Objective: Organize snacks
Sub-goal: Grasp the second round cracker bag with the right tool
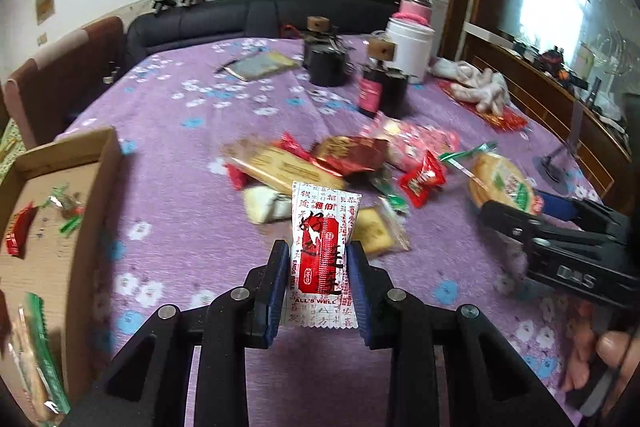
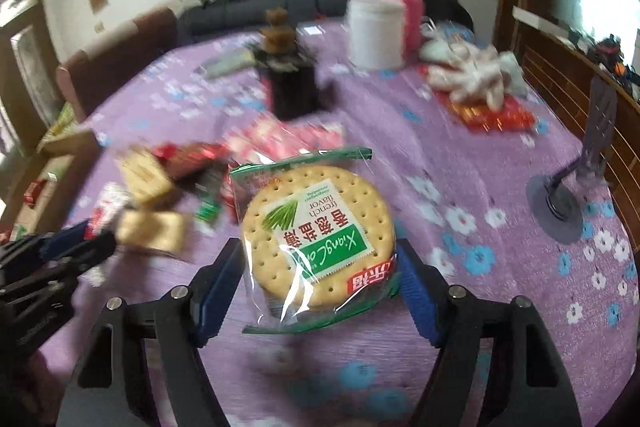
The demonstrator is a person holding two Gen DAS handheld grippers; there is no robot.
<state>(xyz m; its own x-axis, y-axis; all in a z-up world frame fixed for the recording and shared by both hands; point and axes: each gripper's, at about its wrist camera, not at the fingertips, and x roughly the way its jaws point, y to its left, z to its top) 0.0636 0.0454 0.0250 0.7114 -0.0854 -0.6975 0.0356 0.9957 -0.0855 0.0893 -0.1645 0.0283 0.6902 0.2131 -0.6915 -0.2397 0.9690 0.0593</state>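
Snacks: a heap of wrapped snacks lies mid-bench on the purple flowered cloth. The left gripper pinches a red-and-white sachet upright between its blue pads, above the cloth and near a cardboard box that holds a few sweets at the bench's left edge. The right gripper frames a round cracker pack with a green label; both pads sit at the wrapper's sides, but blur leaves it unclear whether they press it. Dark jars and a white canister stand beyond the heap.
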